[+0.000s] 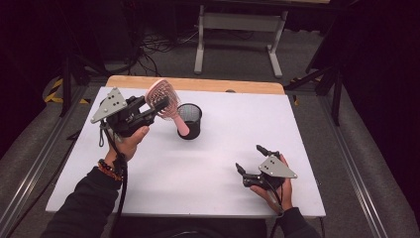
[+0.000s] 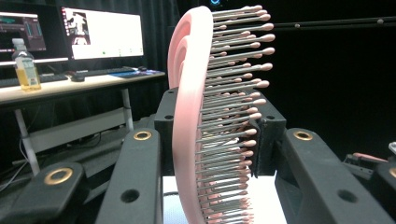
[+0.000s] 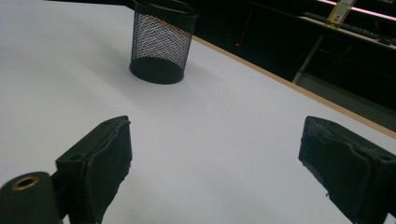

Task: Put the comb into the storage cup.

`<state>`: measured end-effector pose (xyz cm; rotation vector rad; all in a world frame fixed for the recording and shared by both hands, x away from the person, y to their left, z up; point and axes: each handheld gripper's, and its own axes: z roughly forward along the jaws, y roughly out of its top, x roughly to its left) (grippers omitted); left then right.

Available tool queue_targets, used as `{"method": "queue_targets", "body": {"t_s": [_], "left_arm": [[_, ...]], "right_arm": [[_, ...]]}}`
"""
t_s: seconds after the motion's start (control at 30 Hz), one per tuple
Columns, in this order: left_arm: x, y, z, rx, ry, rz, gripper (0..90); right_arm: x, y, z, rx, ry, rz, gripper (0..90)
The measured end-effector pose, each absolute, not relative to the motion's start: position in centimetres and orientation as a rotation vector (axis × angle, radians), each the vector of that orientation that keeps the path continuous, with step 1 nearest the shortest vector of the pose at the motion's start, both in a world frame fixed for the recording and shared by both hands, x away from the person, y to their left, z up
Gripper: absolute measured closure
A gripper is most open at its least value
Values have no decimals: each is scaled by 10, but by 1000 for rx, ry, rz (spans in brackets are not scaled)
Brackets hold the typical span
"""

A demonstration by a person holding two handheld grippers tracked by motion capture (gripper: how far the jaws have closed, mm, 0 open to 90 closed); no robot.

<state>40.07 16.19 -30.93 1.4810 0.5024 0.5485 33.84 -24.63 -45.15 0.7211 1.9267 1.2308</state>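
A pink hairbrush [image 1: 165, 100] hangs in the air over the table's back left, its handle pointing down toward a black mesh cup [image 1: 189, 120]. My left gripper [image 1: 157, 106] is shut on the brush's head. In the left gripper view the brush [image 2: 196, 116] stands on edge between the black jaws, its bristles pointing right. My right gripper [image 1: 251, 158] rests near the table's front right, open, with nothing between its fingers. The right gripper view has the mesh cup [image 3: 161, 44] standing upright and apart ahead of that gripper [image 3: 212, 158].
The white table top [image 1: 198, 163] has a wooden strip [image 1: 198, 83] along its far edge. Beyond it stands a grey table frame [image 1: 240, 29] on the floor. A desk with monitors [image 2: 100, 32] and a bottle [image 2: 25, 65] lies in the background.
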Motion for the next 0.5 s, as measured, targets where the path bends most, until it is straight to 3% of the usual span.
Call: {"method": "queue_targets", "body": {"t_s": [0.5], "left_arm": [[426, 147, -294, 1504, 510, 573, 637]], "right_arm": [[339, -246, -452, 718, 1933, 1235, 105]]}}
